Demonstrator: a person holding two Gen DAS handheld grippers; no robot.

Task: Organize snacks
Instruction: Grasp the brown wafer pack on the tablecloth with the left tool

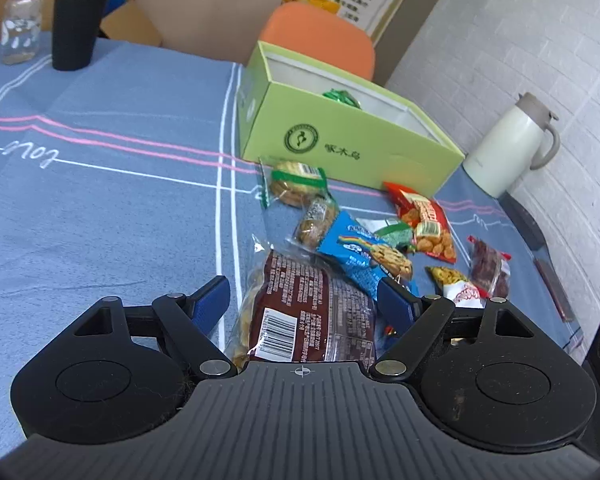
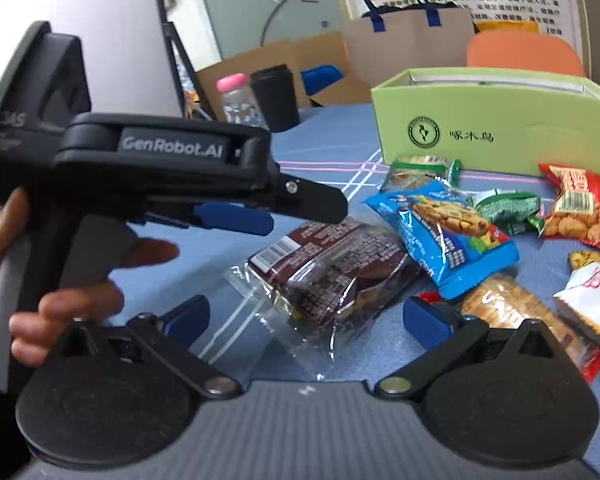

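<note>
A pile of snack packets lies on the blue tablecloth in front of an open light-green box (image 1: 340, 132) (image 2: 500, 136). A brown packet with a barcode (image 1: 312, 308) (image 2: 332, 268) lies nearest. My left gripper (image 1: 304, 300) is open, its blue pads either side of the brown packet, just above it. My right gripper (image 2: 306, 316) is open, low over the same packet's clear end. The left gripper also shows in the right wrist view (image 2: 236, 216), held by a hand. A blue cookie packet (image 1: 360, 256) (image 2: 452, 232), a red peanut packet (image 1: 428, 220) (image 2: 580, 208) and others lie beyond. One green packet (image 1: 342, 98) lies in the box.
A white thermos jug (image 1: 508, 144) stands by the brick wall at right. A black cup (image 1: 76, 24) and a pink-capped bottle (image 1: 22, 20) stand at the far left. A paper bag (image 2: 412, 48), cardboard and an orange chair (image 1: 320, 36) are behind the table.
</note>
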